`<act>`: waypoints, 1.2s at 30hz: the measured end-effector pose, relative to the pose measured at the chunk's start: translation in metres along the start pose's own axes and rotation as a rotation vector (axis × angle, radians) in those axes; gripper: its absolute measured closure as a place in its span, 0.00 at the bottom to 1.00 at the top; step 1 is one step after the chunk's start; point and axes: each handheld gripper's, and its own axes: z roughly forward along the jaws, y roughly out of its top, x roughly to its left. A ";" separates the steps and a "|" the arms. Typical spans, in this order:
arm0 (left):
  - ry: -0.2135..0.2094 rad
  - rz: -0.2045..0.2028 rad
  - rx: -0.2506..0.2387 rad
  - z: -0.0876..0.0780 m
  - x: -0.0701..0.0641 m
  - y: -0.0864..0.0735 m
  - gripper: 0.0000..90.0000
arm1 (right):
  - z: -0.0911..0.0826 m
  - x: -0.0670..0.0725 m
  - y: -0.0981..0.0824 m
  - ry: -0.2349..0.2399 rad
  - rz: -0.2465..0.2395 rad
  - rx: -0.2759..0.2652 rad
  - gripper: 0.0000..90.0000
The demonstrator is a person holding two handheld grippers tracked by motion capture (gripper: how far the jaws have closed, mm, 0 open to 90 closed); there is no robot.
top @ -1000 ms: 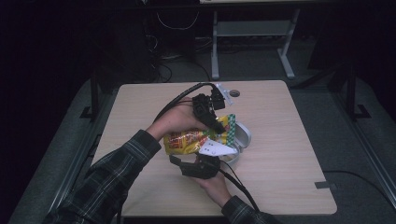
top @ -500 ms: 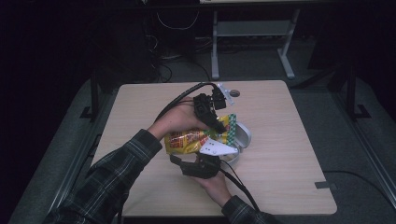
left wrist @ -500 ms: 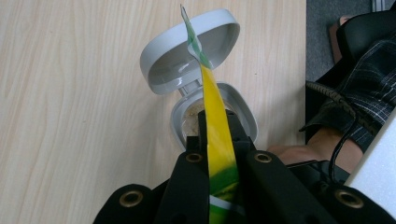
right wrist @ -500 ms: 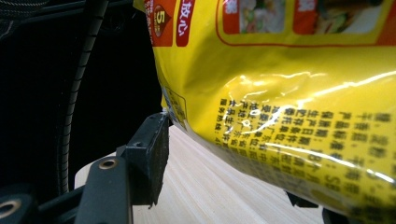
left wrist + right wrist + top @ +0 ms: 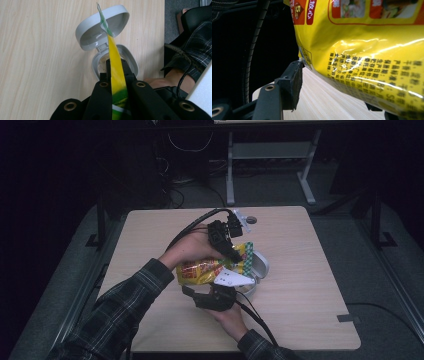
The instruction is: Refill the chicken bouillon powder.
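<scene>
Your light wood table (image 5: 150, 235) sits on grey carpet in a dark room. Left gripper (image 5: 234, 251) is clamped on the yellow bag's (image 5: 202, 270) edge, held over the open grey tub (image 5: 260, 266). Right gripper (image 5: 200, 296) pinches the bag's lower end; metal stand (image 5: 270, 165) behind.

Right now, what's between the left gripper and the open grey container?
In the left gripper view, the yellow bag's sealed edge, pinched in the left gripper, runs over the container toward its lid.

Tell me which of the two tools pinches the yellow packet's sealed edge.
The left tool: its jaws are shut on the thin green-and-yellow edge of the yellow plastic packet, above the open grey container. The right tool cradles the packet's bulging body.
</scene>
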 end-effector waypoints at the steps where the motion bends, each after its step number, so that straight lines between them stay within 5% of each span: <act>1: 0.000 -0.001 0.000 0.000 0.000 0.000 1.00 | 0.000 0.000 0.000 0.000 0.000 0.000 0.44; 36: 0.026 -0.027 -0.015 -0.005 0.011 0.003 1.00 | 0.005 -0.011 0.009 0.023 -0.010 -0.006 0.44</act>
